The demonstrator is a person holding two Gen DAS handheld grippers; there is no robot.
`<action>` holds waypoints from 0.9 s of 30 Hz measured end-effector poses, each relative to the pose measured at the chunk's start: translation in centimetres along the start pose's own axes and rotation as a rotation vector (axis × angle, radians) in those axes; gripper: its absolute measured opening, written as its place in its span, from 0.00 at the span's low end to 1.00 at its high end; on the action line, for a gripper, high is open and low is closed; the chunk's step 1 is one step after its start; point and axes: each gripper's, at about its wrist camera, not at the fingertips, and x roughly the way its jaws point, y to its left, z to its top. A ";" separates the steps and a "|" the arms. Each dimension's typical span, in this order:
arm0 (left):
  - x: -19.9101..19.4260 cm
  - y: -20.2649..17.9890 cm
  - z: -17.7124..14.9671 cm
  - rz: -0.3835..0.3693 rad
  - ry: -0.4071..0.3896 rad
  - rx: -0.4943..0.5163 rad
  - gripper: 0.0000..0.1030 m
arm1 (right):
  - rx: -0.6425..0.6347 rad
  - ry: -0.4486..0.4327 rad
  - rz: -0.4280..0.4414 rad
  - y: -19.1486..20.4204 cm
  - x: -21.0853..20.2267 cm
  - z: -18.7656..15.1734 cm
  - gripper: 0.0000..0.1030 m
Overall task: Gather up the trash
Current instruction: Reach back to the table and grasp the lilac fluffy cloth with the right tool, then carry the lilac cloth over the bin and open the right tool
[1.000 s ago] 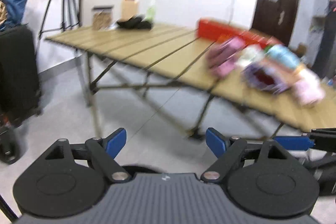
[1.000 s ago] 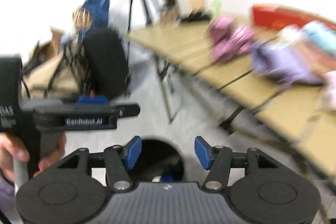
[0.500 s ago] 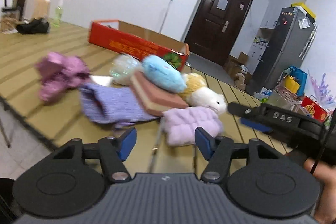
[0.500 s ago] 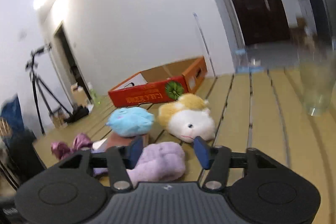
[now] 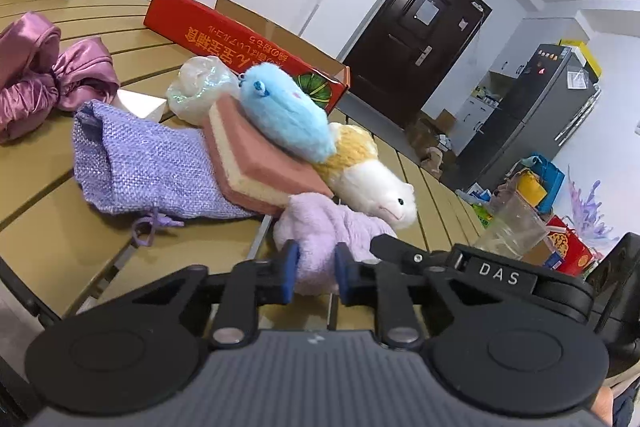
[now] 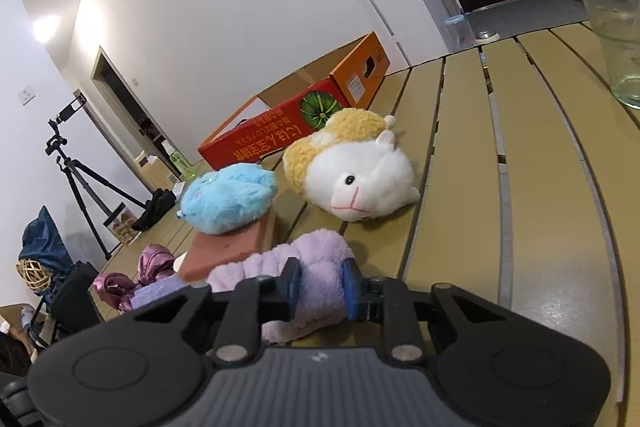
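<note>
A lavender fluffy cloth (image 5: pixel 320 223) (image 6: pixel 316 251) lies at the near edge of a pile on the slatted wooden table (image 6: pixel 520 187). My left gripper (image 5: pixel 316 273) has its blue pads on both sides of the cloth, jaws closing and pressing into it. My right gripper (image 6: pixel 320 287) grips the same cloth from the other side, jaws closing too. Behind the cloth lie a pink-and-cream sponge (image 5: pixel 256 163), a blue plush (image 5: pixel 288 115) (image 6: pixel 228 203) and a white-and-yellow alpaca plush (image 5: pixel 372 187) (image 6: pixel 356 183).
A purple woven pouch (image 5: pixel 148 167), pink satin cloth (image 5: pixel 48 75) and crumpled plastic bag (image 5: pixel 200 87) lie to the left. A red cardboard box (image 5: pixel 240 39) (image 6: pixel 300 119) stands open behind the pile. A clear glass cup (image 6: pixel 612 27) stands at the right.
Both views swung from the floor and table edge onto the pile. Both pairs of jaws narrowed from wide apart onto the lavender cloth.
</note>
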 end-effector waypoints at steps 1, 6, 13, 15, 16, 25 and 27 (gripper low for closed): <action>-0.1 -0.1 0.0 -0.009 0.002 0.001 0.16 | -0.010 -0.003 -0.005 0.2 -0.2 -0.1 0.19; -1.7 -0.4 0.0 -0.034 0.002 0.011 0.15 | -0.035 -0.011 0.006 0.8 -2.0 -0.3 0.18; -10.7 1.4 -0.2 0.011 -0.072 0.103 0.14 | -0.135 0.018 0.184 6.1 -3.9 -3.2 0.18; -14.1 3.1 -0.3 0.043 -0.082 0.103 0.14 | -0.201 0.042 0.234 9.1 -3.6 -4.7 0.18; -15.7 4.0 -0.5 0.060 -0.088 0.116 0.14 | -0.241 0.070 0.257 10.8 -3.0 -5.7 0.18; -22.7 16.0 -3.4 0.325 0.047 -0.048 0.14 | -0.402 0.427 0.324 20.8 6.1 -16.8 0.18; -22.5 19.0 -4.5 0.357 0.112 -0.109 0.14 | -0.370 0.520 0.306 21.3 8.8 -18.8 0.18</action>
